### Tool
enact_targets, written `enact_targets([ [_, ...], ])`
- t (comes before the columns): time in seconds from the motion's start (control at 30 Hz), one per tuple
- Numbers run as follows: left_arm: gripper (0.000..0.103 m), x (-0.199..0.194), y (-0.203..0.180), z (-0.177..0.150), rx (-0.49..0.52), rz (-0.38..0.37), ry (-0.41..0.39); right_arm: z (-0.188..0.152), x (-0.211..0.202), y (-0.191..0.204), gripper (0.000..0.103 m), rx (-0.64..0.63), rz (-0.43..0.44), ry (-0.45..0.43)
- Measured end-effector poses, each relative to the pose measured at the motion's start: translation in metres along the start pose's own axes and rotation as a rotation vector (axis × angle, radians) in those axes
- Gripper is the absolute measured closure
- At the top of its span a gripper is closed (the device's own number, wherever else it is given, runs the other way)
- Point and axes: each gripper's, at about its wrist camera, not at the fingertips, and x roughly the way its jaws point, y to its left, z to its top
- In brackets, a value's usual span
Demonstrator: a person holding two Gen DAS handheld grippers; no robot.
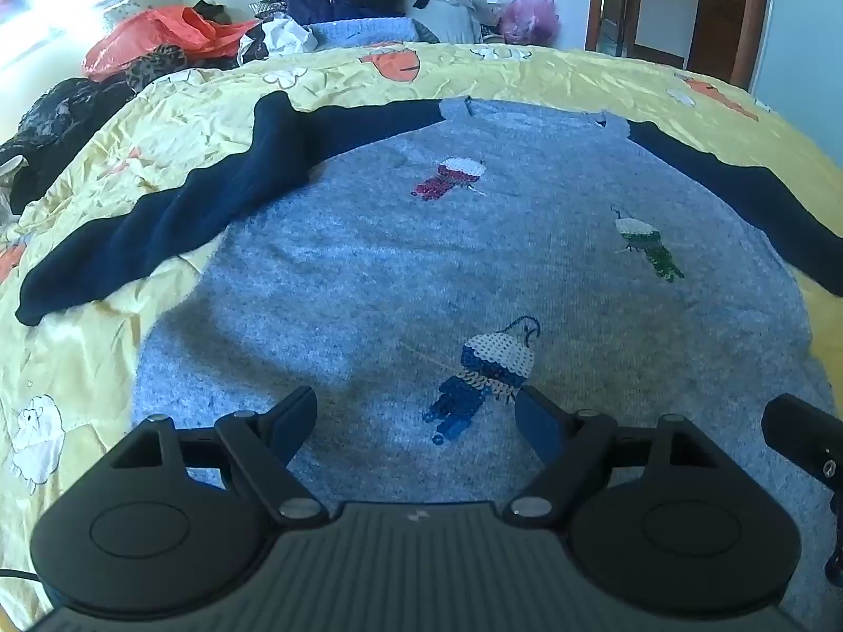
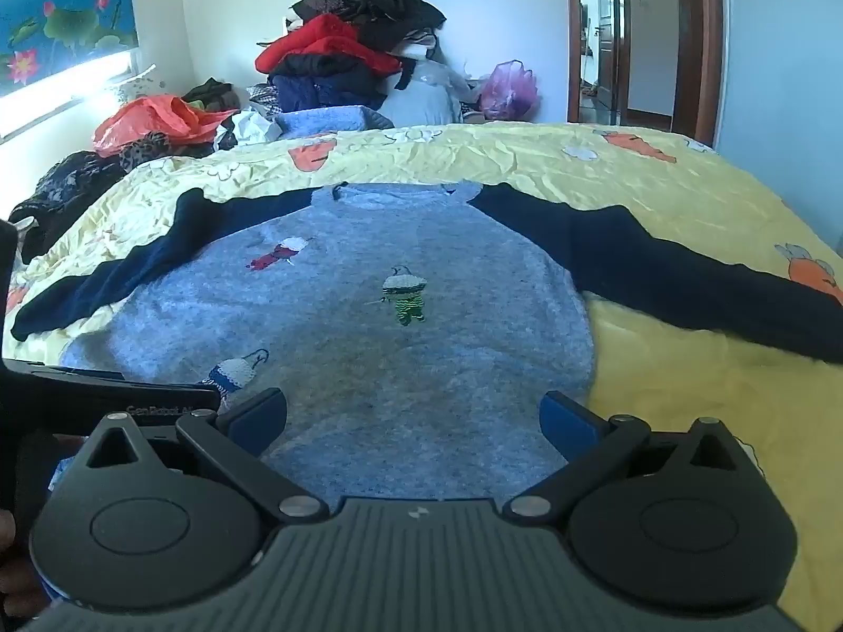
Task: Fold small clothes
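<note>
A crumpled yellow bedspread printed with orange carrots and white sheep (image 2: 527, 168) covers the bed. Behind it a tall heap of red, black and navy clothes (image 2: 348, 58) leans against the pale white wall (image 2: 506, 5), beside a brown wooden door frame (image 2: 690, 37). Bright daylight enters at the left under a lotus-flower picture (image 2: 58, 10).

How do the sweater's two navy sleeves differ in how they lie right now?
The left sleeve angles down toward the near edge of the bed, with rumples along its length; the right sleeve stretches out sideways, flatter and straighter. The left sleeve's cuff shows; the right sleeve's cuff runs out of frame. Both are navy, unfolded, and rest on the yellow bedsheet beside the grey body.
</note>
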Motion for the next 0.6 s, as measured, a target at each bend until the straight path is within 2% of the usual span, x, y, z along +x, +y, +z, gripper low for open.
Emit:
enact_targets([
  [0.6, 0.020, 0.001, -0.008, 0.002, 0.002, 0.007, 0.002, 0.000, 0.002, -0.004, 0.000, -0.006, 0.008, 0.004],
])
